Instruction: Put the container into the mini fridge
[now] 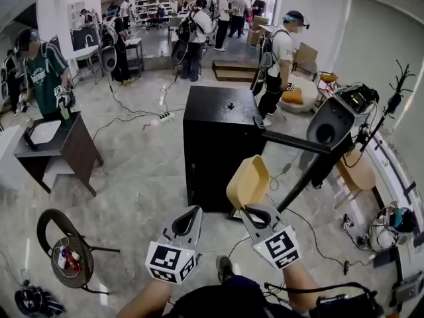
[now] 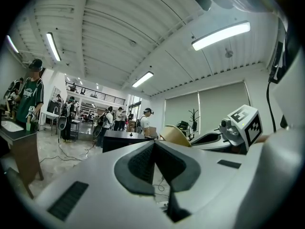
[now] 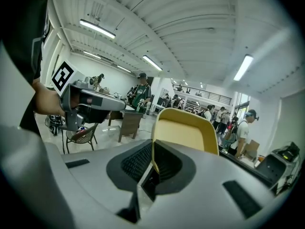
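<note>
Standing before container (image 1: pixel 248 181): mini fridge (image 1: pixel 215 138), door (image 1: pixel 298 143) open; cables (image 1: pixel 132 116), desk (image 1: pixel 79 151) beside.

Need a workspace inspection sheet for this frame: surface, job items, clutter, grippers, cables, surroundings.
Surface: grey tiled floor.
Job's things: black mini fridge, door looks open; yellow plastic container held up in front of it.
Clutter: round wicker chair holding small items.
Grippers: right gripper shut on the container's rim; left gripper shut, empty.
Cables: white power strip and black cables on the floor.
Surroundings: dark desk, several people standing.
</note>
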The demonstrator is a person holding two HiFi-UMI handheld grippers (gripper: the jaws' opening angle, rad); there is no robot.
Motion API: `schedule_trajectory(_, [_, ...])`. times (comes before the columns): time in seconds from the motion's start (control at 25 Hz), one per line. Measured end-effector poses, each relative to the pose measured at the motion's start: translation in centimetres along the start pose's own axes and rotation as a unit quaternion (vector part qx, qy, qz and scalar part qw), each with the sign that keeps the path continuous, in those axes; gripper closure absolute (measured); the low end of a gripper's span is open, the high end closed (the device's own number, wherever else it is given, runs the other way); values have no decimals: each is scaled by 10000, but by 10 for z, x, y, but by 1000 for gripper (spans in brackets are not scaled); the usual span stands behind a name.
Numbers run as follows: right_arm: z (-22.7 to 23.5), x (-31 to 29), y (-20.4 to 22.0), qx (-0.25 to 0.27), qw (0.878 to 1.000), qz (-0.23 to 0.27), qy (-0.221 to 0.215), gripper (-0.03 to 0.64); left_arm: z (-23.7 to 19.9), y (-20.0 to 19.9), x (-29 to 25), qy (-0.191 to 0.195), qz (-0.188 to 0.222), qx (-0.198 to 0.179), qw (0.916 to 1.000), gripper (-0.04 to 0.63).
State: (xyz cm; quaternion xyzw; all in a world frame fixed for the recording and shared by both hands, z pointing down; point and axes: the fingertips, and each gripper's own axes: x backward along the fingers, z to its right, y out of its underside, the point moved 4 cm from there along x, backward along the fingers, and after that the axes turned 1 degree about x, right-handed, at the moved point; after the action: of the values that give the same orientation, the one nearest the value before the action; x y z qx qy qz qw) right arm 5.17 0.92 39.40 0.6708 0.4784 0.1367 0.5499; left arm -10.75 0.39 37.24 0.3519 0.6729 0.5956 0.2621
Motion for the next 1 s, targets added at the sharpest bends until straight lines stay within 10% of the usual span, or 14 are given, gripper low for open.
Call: schedule_trajectory(1.0, [66,-95,57,368,9919,-102,-1210,588,-35,16,-105,-652,-158,-120,9977,586])
